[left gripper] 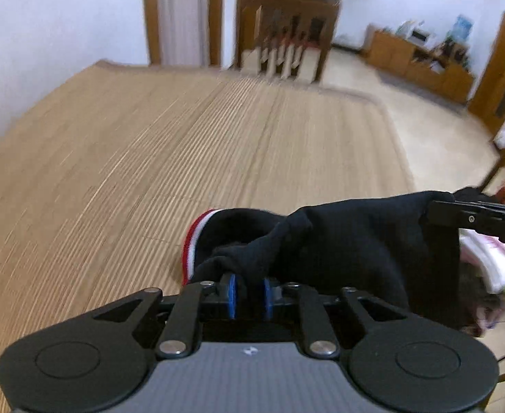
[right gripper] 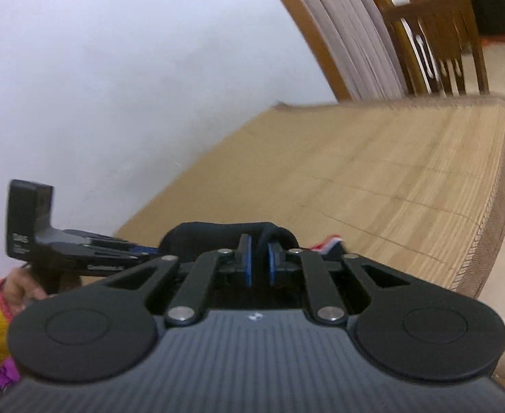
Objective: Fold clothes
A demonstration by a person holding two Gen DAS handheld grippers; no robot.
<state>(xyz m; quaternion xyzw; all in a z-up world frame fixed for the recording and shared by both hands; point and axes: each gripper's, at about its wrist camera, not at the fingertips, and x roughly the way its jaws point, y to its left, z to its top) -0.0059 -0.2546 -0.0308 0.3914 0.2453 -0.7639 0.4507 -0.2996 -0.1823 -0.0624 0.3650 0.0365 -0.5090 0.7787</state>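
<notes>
We are holding a black garment (left gripper: 338,241) stretched between our two tools, above the near edge of a bed covered with a bamboo mat (left gripper: 183,144). The left tool (left gripper: 249,292) is pinching a bunched fold of the dark cloth between its blue pads (left gripper: 232,294), just beside the red, white and blue striped cuff (left gripper: 192,244); the jaws are standing narrow with fabric in the gap. The right tool (right gripper: 258,263) is clamping a rolled edge of the same garment, its jaws nearly together on the cloth.

In the left wrist view the cloth is running from our left tool off to the right, where the other tool is gripping its far end, so the long axis is lying across us, hand to hand. The mat is spreading ahead of both tools, bare where we can see it. We are judging that laying the garment flat means carrying both ends forward together, keeping the span taut. Neither hand is nearer; each is already on its end.
</notes>
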